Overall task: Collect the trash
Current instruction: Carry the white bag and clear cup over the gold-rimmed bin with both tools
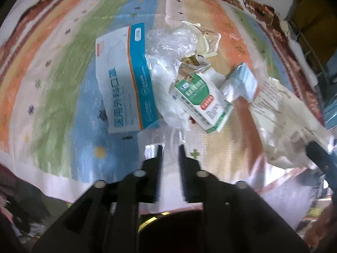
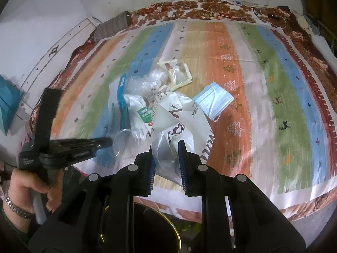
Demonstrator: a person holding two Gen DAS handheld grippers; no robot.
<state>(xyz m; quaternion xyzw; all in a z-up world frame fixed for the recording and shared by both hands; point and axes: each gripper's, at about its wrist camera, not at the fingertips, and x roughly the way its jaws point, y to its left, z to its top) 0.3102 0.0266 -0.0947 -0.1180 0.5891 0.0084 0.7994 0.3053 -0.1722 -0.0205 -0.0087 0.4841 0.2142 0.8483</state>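
Note:
A pile of trash lies on a striped mat (image 2: 242,67). It holds a blue-and-white mask box (image 1: 124,78), a green-and-white carton (image 1: 200,103), crumpled clear plastic (image 1: 168,42), a blue face mask (image 2: 214,101) and a white printed plastic bag (image 2: 179,126). My left gripper (image 1: 171,147) is shut on a clear plastic cup (image 2: 124,145) at the mat's near edge. My right gripper (image 2: 166,147) is shut on the near end of the white bag, which also shows at the right of the left wrist view (image 1: 280,113).
The mat lies on a red floral cloth (image 2: 210,6) over a bed. A round gold-rimmed bin (image 2: 168,227) stands below the near edge. A teal box (image 2: 8,103) lies at far left. A wall (image 2: 63,10) is behind.

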